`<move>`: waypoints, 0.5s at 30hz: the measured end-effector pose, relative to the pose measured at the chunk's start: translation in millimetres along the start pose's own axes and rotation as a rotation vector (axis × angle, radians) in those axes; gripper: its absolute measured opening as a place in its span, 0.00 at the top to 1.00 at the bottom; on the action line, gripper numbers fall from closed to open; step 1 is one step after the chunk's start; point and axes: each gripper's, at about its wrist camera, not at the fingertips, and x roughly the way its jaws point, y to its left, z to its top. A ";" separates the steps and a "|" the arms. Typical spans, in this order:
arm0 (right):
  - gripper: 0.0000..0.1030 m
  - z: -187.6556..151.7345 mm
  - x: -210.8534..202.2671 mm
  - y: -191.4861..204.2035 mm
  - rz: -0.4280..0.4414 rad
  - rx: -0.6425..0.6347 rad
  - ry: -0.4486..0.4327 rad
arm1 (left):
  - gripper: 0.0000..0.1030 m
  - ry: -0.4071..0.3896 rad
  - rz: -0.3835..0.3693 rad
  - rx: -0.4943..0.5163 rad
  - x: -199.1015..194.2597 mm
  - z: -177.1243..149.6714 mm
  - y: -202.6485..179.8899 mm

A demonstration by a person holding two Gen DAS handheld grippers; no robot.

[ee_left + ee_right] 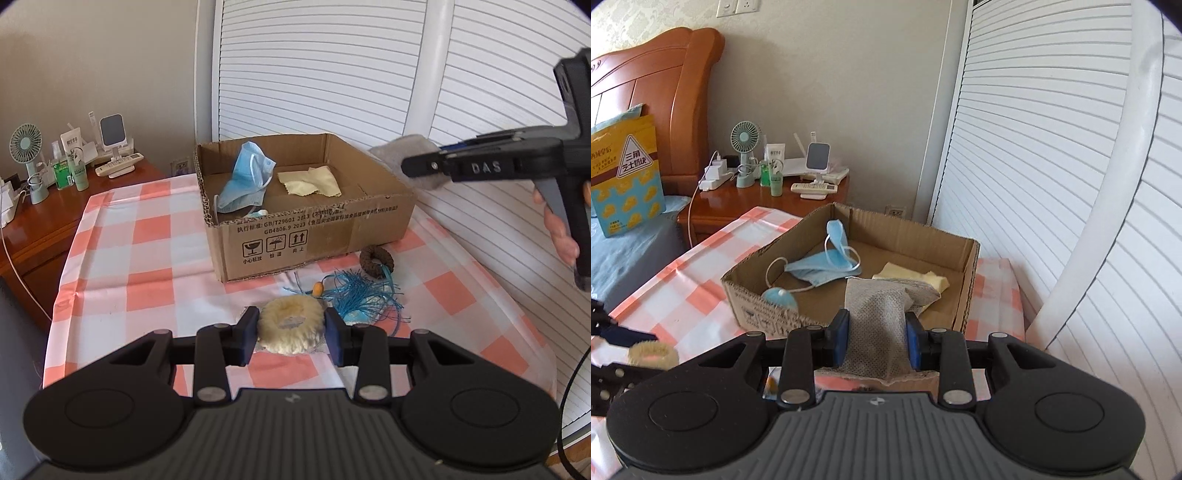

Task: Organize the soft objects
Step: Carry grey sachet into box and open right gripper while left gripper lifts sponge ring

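My left gripper [291,326] is shut on a cream fluffy ring [290,328] that rests on the checked tablecloth [122,258]; the same ring [652,355] shows at the left edge of the right wrist view. My right gripper [875,341] is shut on a grey dotted cloth [877,325], held up near the box's near right corner. In the left wrist view this right gripper [421,168] hangs above the box's right side with the grey cloth [402,146]. The open cardboard box [314,229] holds a blue face mask [247,177] and a pale yellow cloth [310,181].
A brown woven ring [376,264] and a blue tassel bundle [364,295] lie in front of the box. A wooden nightstand [33,229] with a fan, bottles and remotes stands at the left. White louvred doors [332,74] rise behind. A person's hand [561,229] grips the right tool.
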 end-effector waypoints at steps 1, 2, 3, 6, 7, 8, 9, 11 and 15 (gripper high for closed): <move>0.66 5.3 6.4 -1.7 -0.003 0.001 -0.002 | 0.65 0.000 0.001 -0.002 0.8 0.7 0.8; 0.66 9.9 12.9 -3.4 -0.006 0.002 -0.004 | 0.64 0.001 0.001 -0.004 1.6 1.3 1.6; 0.66 14.2 20.2 -5.6 -0.008 0.004 -0.005 | 0.64 0.000 0.000 -0.005 2.3 1.8 2.3; 0.59 22.8 43.5 -13.9 -0.009 0.027 0.003 | 0.65 0.001 0.002 -0.011 5.1 3.8 4.9; 0.48 23.7 51.4 -16.2 -0.010 0.028 0.012 | 0.64 0.004 0.004 -0.014 6.8 4.7 5.9; 0.41 23.1 58.2 -16.9 -0.022 0.034 0.018 | 0.64 0.006 0.005 -0.016 8.4 5.4 6.7; 0.27 21.6 62.3 -18.1 -0.034 0.040 0.017 | 0.64 0.009 0.007 -0.018 10.2 6.5 7.8; 0.11 14.7 65.3 -18.7 -0.033 0.054 0.017 | 0.65 0.011 0.008 -0.018 12.6 7.8 8.9; 0.02 2.2 58.8 -19.7 -0.018 0.092 0.034 | 0.65 0.016 0.010 -0.009 16.8 11.5 10.2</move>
